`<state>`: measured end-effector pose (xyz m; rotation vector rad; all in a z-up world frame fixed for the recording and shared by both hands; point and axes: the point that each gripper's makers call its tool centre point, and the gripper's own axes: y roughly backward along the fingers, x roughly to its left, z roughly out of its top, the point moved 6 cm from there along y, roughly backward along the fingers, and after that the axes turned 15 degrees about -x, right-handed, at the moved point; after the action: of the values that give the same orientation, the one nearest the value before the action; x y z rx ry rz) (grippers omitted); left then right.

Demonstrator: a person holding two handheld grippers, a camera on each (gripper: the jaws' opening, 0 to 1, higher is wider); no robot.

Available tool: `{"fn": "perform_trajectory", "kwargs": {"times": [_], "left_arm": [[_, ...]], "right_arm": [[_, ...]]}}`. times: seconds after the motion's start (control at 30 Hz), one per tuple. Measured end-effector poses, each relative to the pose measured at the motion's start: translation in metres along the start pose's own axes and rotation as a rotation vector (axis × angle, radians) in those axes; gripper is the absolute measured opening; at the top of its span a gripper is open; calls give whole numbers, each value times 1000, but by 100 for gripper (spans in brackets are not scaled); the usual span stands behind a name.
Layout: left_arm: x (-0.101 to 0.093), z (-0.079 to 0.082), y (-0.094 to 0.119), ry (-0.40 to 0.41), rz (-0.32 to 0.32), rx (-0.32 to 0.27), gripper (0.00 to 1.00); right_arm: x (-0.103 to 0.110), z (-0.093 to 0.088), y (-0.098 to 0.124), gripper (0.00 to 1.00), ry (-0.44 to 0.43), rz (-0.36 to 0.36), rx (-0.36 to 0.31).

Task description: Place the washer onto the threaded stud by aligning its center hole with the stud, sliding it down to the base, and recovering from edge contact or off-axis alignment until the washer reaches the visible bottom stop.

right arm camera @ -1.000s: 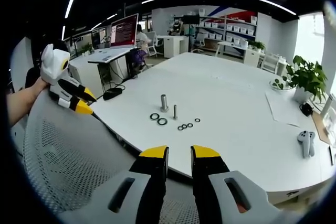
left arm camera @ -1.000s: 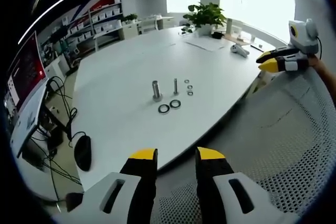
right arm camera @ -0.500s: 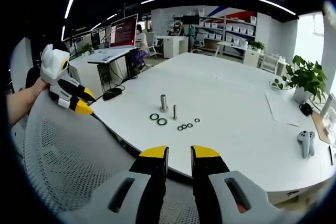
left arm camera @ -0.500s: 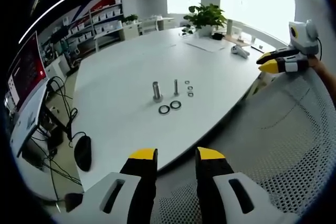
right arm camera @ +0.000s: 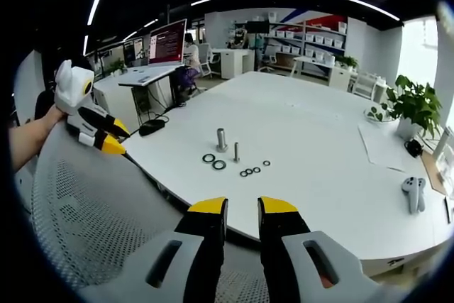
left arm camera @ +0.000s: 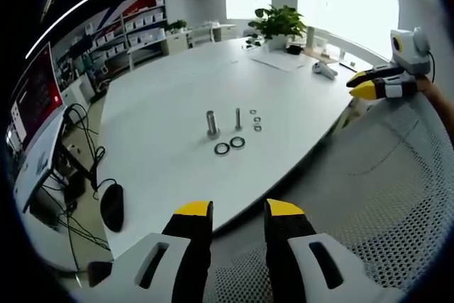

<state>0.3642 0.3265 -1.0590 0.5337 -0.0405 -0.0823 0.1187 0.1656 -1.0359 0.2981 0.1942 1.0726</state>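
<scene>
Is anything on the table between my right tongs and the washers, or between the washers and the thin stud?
Nothing visible. The right tongs hang open over the mesh chair back, with bare white table ahead up to the washers. The thin stud stands just beyond them, with no object between.

From my left gripper view the small washers (left arm camera: 256,120) beside the thin stud (left arm camera: 237,117) are too tiny to count or tell apart, and its threads don't resolve. My own jaws are cut off at the bottom edge. In my right gripper view the counter (right arm camera: 319,140) runs out past the right edge.
</scene>
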Motion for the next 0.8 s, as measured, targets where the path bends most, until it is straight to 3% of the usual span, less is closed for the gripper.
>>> {"fn": "perform_trajectory", "kwargs": {"times": [0.8], "left_arm": [[2,2,0,2,-2,-16,27]], "right_arm": [[-1,2,-1,20,7,4,-13]]}}
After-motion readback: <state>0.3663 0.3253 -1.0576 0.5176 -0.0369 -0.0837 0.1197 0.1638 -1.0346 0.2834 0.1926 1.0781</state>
